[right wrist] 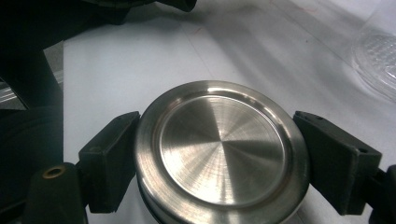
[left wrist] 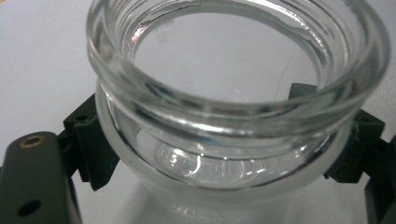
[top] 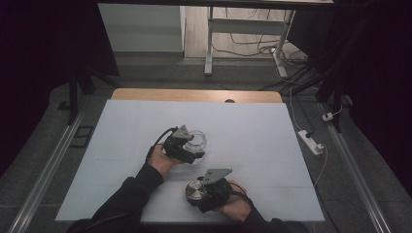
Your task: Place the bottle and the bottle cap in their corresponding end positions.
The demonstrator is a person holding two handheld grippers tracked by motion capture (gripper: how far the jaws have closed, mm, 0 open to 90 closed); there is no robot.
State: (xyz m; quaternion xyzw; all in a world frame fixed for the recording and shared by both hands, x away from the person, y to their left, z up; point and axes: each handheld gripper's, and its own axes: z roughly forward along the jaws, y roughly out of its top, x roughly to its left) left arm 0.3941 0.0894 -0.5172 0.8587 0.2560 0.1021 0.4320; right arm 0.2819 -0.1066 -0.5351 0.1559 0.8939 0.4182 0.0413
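The left gripper (top: 187, 145) has its fingers (left wrist: 91, 144) clamped on the neck of a clear glass jar (left wrist: 233, 107), just under the threaded rim, mouth open and nothing inside. The jar sits near the middle of the white tabletop (top: 121, 126). The right gripper (top: 206, 191), nearer the person, has its fingers (right wrist: 109, 158) pressed on the rim of a round steel lid (right wrist: 222, 151), well apart from the jar. Glass is slick and curved, so I would worry that the jar could twist or slide out of that narrow hold. The lid, pinched at two edge points, may tip and meet the threads crooked, jamming or skating off the rim.
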